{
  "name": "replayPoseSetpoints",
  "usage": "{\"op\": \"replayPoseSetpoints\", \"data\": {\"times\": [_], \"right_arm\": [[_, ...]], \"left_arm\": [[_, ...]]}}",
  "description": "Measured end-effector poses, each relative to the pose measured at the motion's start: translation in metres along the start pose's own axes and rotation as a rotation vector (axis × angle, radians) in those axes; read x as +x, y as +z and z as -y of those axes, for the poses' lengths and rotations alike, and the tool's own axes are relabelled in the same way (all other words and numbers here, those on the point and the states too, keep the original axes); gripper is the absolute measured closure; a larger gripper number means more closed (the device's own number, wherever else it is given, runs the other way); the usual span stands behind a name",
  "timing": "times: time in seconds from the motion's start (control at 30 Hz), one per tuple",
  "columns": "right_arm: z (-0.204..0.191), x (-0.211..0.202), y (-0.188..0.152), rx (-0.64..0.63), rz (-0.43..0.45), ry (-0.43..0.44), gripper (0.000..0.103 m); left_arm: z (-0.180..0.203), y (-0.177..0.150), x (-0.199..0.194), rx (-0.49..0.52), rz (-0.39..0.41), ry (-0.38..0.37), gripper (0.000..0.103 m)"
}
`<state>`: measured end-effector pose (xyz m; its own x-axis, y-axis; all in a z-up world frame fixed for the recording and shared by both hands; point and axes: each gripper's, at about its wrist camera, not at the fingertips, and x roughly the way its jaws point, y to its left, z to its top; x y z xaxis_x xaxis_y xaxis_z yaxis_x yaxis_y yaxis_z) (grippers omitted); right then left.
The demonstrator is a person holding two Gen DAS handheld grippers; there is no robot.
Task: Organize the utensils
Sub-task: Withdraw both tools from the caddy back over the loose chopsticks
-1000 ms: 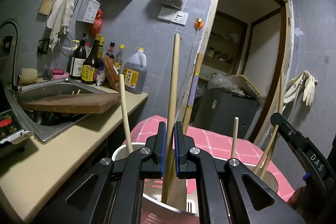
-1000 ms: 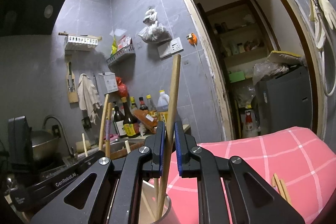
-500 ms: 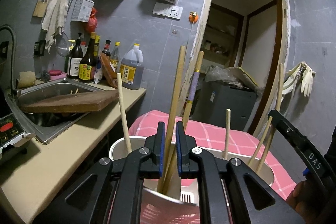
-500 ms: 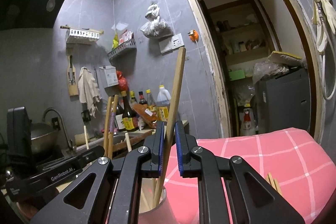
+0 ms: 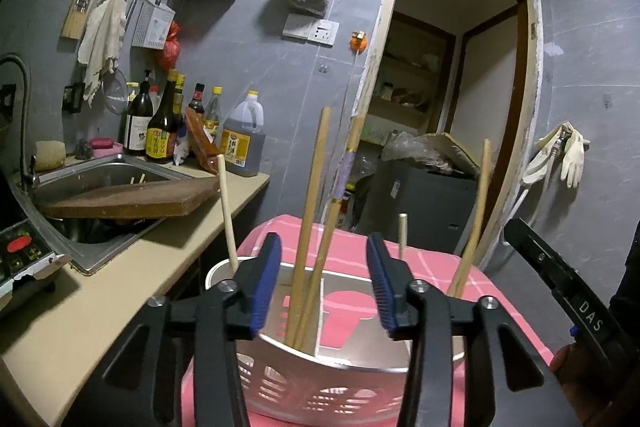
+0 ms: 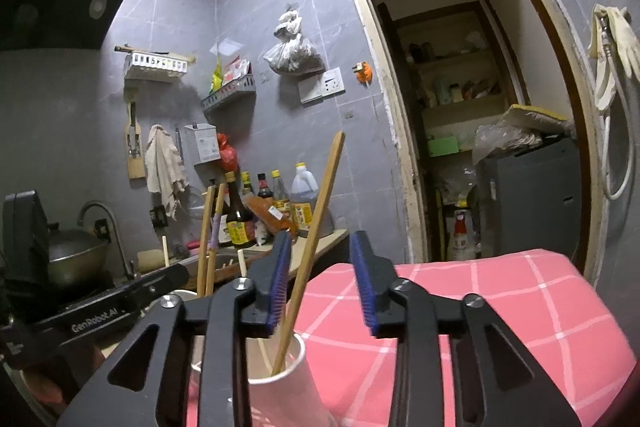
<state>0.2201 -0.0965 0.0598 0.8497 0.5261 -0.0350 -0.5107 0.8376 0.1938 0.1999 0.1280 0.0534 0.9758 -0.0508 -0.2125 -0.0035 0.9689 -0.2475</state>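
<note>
Grippers have both just let go. Left gripper [image 5: 324, 291], clamped on a chopstick [image 5: 310, 211] a second ago, now gapes around it as it stands in the white basket [image 5: 320, 391]. Right gripper [image 6: 322, 291] has likewise parted; its stick [image 6: 314, 243] leans in the paper cup [image 6: 288, 395].

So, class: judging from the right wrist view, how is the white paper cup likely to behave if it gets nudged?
The white paper cup is probably light and thin-walled, so it may slide or dent easily. The long chopstick leaning out well above its rim likely makes it top-heavy and apt to tip. The pink checked cloth underneath may give soft, uneven footing.
</note>
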Motion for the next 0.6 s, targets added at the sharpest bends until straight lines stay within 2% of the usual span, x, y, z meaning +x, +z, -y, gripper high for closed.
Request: {"op": "replayPoseSetpoints", "data": {"times": [0.07,0.2,0.27,0.3,0.43,0.5,0.57,0.6], "right_arm": [[0.002,-0.008,0.003,-0.002,0.002,-0.005,0.055],[0.008,-0.032,0.012,-0.011,0.007,-0.023,0.043],[0.012,-0.044,0.015,-0.023,0.006,-0.042,0.030],[0.014,-0.051,0.017,-0.028,0.007,-0.051,0.028],[0.024,-0.075,0.022,-0.050,0.002,-0.092,0.016],[0.030,-0.087,0.024,-0.058,-0.002,-0.115,0.009],[0.035,-0.096,0.024,-0.064,-0.004,-0.139,0.000],[0.038,-0.101,0.023,-0.068,-0.004,-0.148,0.000]], "left_arm": [[0.004,0.001,-0.006,0.006,0.012,-0.004,0.048],[0.015,0.003,-0.018,0.018,0.028,-0.012,0.037],[0.022,0.003,-0.024,0.027,0.037,-0.021,0.027],[0.026,0.003,-0.027,0.031,0.041,-0.024,0.024],[0.045,0.001,-0.038,0.057,0.050,-0.046,0.018],[0.055,-0.001,-0.042,0.066,0.047,-0.057,0.010],[0.065,-0.005,-0.047,0.074,0.049,-0.072,0.007],[0.070,-0.007,-0.049,0.081,0.046,-0.080,0.006]]}}
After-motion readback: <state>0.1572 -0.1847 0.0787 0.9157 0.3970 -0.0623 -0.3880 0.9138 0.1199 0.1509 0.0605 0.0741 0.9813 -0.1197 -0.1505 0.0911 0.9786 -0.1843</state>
